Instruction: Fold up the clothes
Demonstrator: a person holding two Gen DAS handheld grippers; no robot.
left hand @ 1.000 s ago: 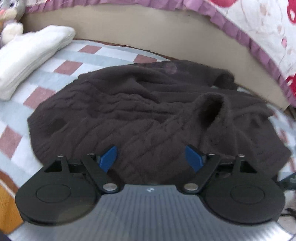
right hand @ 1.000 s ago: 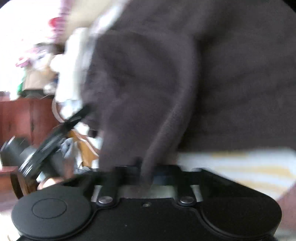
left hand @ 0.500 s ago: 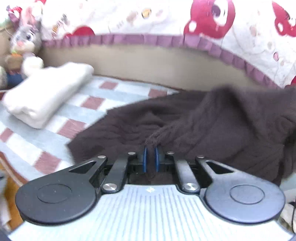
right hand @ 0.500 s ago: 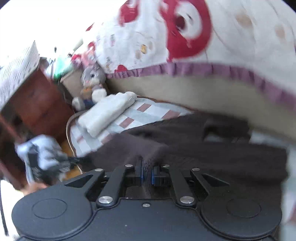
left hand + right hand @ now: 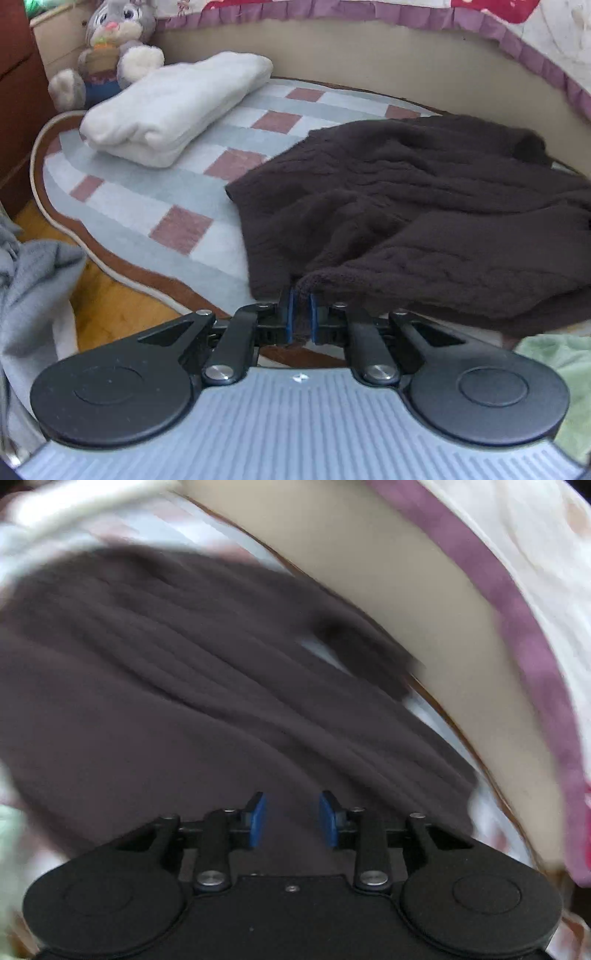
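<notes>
A checked rug (image 5: 177, 184) in grey, white and dull red covers the floor beside a beige bed base (image 5: 369, 62) hung with a purple-edged cover (image 5: 517, 48). The dark brown sweater (image 5: 424, 206) lies crumpled on the rug's right half, against the bed base. At the rug's far left sits a folded white cloth (image 5: 177, 107), with a plush rabbit (image 5: 110, 48) just behind it. The left gripper (image 5: 300, 315) is clenched on a sweater edge, lifting it. The right gripper (image 5: 291, 819) has just been opening; its blue pads (image 5: 258, 819) stand apart over the sweater, pressing nothing.
</notes>
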